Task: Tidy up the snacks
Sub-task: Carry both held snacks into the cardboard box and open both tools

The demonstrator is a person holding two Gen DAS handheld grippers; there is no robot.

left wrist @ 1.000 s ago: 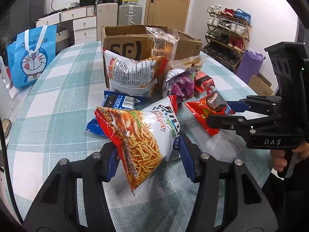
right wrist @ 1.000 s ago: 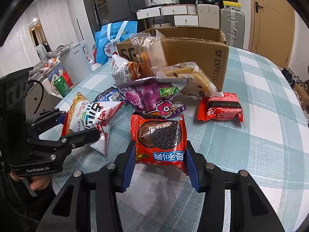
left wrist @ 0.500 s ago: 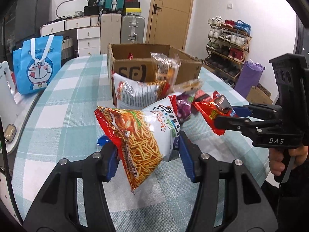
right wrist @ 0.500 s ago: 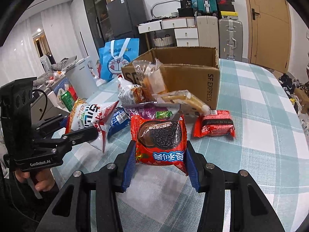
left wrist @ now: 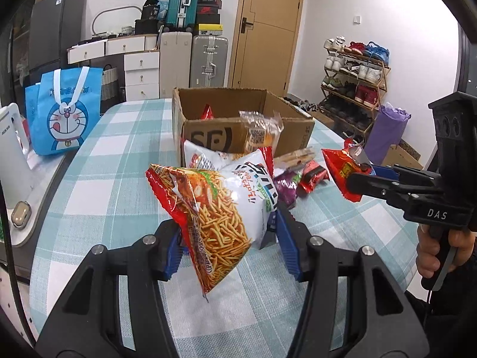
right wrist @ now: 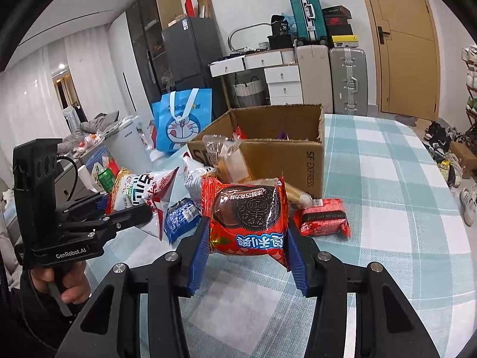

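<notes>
With the left gripper [left wrist: 229, 240] clamped on the noodle-snack bag [left wrist: 219, 205] and the right gripper [right wrist: 243, 256] on the Oreo packet [right wrist: 247, 216], both held above the table [right wrist: 387, 179] short of the cardboard box [right wrist: 277, 146], either slippery puffed bag may slide out or snag the box wall.

a blue cartoon-cat tote bag [left wrist: 64, 113] stands at nine o'clock off the checked tablecloth [left wrist: 119, 161]. suitcases [left wrist: 208, 61] and white drawers [left wrist: 141, 71] line the wall at twelve, beside a wooden door [left wrist: 268, 26]; a shoe rack [left wrist: 354, 80] sits at two.
</notes>
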